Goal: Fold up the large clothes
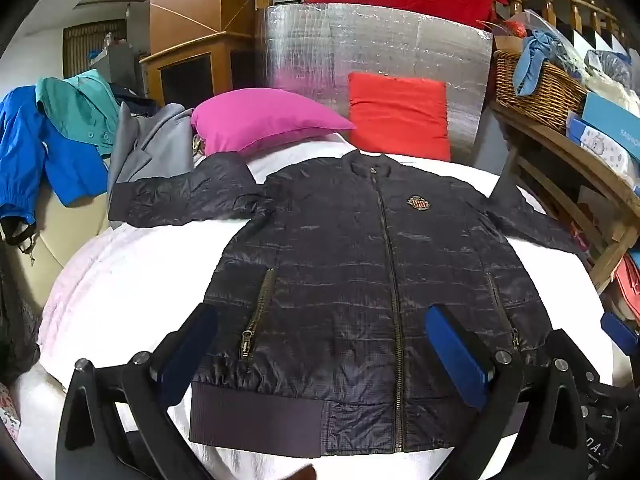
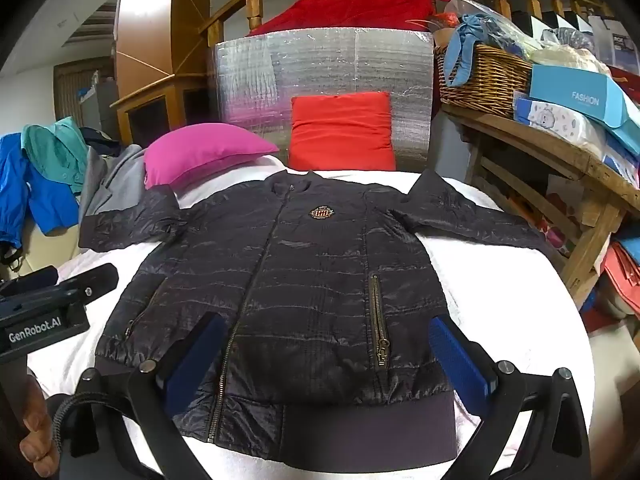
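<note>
A dark quilted zip jacket (image 1: 340,264) lies flat, front up, on a white bed cover (image 1: 132,280), sleeves spread to both sides and hem toward me. It also shows in the right wrist view (image 2: 288,280). My left gripper (image 1: 320,344) hovers open above the jacket's hem, blue pads wide apart, holding nothing. My right gripper (image 2: 324,356) is open above the hem on the right half, also empty. The left gripper's body (image 2: 44,304) shows at the left of the right wrist view, and the right gripper's blue pad (image 1: 620,332) at the right edge of the left wrist view.
A pink pillow (image 1: 264,120) and a red cushion (image 1: 400,116) sit at the head of the bed against a silver foil panel (image 1: 376,48). Blue, green and grey clothes (image 1: 60,140) pile at the left. A wooden shelf with a wicker basket (image 2: 484,76) and boxes stands at the right.
</note>
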`<state>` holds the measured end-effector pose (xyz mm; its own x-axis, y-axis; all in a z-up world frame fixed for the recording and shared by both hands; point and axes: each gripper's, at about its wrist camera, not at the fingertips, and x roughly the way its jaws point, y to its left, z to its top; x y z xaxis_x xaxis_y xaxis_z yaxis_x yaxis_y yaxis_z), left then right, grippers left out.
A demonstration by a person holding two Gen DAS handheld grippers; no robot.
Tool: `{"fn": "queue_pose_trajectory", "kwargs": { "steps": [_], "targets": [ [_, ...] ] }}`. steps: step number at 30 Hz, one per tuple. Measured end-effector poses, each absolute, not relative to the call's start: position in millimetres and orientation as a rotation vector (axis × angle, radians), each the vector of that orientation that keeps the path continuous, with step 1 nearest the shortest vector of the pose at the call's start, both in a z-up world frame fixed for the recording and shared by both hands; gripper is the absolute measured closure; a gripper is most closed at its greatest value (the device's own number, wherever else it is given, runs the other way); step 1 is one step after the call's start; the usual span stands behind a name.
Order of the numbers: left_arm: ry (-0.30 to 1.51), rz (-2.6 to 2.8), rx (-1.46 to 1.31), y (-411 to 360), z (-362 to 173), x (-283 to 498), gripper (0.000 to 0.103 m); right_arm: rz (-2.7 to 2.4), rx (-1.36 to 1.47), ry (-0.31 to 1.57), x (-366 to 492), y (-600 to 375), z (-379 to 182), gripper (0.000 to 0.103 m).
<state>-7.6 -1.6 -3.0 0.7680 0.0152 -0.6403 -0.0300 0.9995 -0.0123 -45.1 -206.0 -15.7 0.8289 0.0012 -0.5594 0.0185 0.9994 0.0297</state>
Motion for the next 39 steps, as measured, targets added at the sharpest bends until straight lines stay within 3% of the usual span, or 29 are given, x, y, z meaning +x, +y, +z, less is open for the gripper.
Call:
{"fn": "queue_pose_trajectory", "kwargs": {
  "steps": [39],
  "targets": [
    [0.715, 0.024, -0.045, 9.1, -8.5, -10.7, 0.0, 0.001, 0.036, 0.595, -46.1, -196.4, -12.0, 0.0]
  ]
}}
